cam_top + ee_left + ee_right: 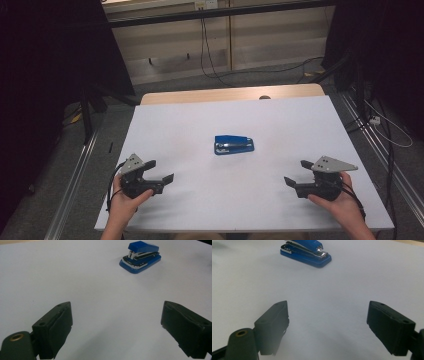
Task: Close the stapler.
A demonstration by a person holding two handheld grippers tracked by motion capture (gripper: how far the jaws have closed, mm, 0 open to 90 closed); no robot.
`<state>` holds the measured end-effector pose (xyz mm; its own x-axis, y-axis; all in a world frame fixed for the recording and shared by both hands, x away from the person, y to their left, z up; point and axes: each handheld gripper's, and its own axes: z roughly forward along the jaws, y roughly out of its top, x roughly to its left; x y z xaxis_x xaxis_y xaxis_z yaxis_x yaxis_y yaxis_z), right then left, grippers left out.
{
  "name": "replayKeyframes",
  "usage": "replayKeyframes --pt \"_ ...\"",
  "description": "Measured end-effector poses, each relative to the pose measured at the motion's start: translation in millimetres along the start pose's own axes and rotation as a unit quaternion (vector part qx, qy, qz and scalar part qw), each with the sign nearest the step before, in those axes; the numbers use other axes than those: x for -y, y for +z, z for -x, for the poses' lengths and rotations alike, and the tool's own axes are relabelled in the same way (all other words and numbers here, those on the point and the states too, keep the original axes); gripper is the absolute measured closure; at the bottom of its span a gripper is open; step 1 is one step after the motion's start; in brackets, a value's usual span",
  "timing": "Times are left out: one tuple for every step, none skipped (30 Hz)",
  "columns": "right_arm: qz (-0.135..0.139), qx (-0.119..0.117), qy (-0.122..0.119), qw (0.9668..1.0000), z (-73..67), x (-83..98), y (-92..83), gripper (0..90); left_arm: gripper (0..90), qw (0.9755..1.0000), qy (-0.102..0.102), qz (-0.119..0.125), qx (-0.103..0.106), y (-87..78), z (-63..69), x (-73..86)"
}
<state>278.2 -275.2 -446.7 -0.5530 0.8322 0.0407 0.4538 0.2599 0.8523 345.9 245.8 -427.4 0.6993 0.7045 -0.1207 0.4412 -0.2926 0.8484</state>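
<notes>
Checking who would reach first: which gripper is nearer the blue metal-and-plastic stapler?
Left, slightly. The left gripper sits left of and below the blue stapler in the high view; the right gripper sits right and below, a little farther.

Stapler [305, 252] cut off at the top edge in the right gripper view; print on it too small to read.

A small blue stapler [234, 144] lies flat on its base near the middle of the white desk [210, 210], closed, its long side running left to right in the high view. A chrome metal magazine shows between its blue top cover and blue base.
</notes>
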Motion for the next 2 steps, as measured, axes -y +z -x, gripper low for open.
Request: replayKeyframes --pt "0.0 0.0 -0.001 1.0 0.4 0.5 0.3 17.7 10.5 1.0 0.001 0.001 0.001 0.1 0.0 -0.1" --pt "0.0 0.0 -0.001 1.0 0.5 0.7 0.4 17.7 10.5 1.0 0.001 0.001 0.001 0.2 0.0 -0.3"
